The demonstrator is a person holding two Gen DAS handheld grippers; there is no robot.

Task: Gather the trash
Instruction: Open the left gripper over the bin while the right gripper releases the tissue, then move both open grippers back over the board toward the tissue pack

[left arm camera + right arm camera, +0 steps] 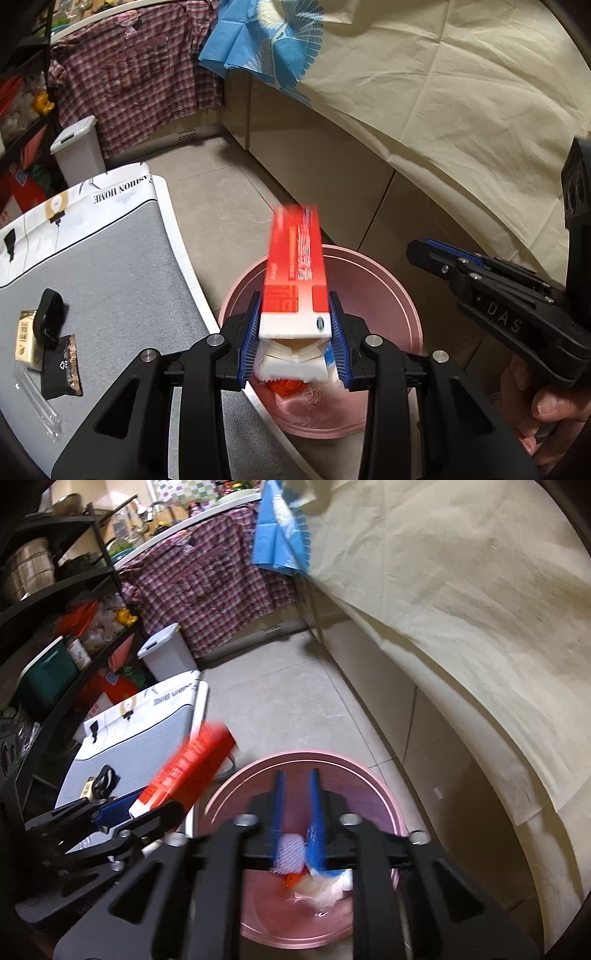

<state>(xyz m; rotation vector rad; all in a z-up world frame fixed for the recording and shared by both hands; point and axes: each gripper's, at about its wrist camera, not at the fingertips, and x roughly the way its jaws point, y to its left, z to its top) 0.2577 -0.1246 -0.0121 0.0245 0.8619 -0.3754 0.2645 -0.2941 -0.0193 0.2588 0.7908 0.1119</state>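
A: Left wrist view: the left gripper (295, 325) was clamped on a red and white carton (297, 273), its blue pads (253, 332) pressing both sides of the white end. The carton pointed toward twelve o'clock, blurred at its far tip, and hung over the rim of the pink bin (384, 295). And from the other hand?

B: In the right wrist view the right gripper (297, 779) hung over the same pink bin (258, 775), its blue fingers (279, 801) a little apart with nothing pressed between them. Below them, inside the bin, lay white, blue and orange scraps (321, 886), too blurred to name. The left gripper (122, 812) sat at nine o'clock, the red carton (192, 768) slanting up toward one o'clock.

A: Outward from my fingers, the table's grey mat (110, 266) lay at nine o'clock, beside the bin. On it rested a black wrapper (61, 369), a beige packet (27, 339) and a black strap (50, 314), well apart from the bin. The right gripper (421, 254) entered at three o'clock, a hand (546, 406) beneath it.

B: Farther off, at eleven o'clock, a white lidded bin (170, 653) stood on the tiled floor (295, 686) below a checked shirt (207, 583).
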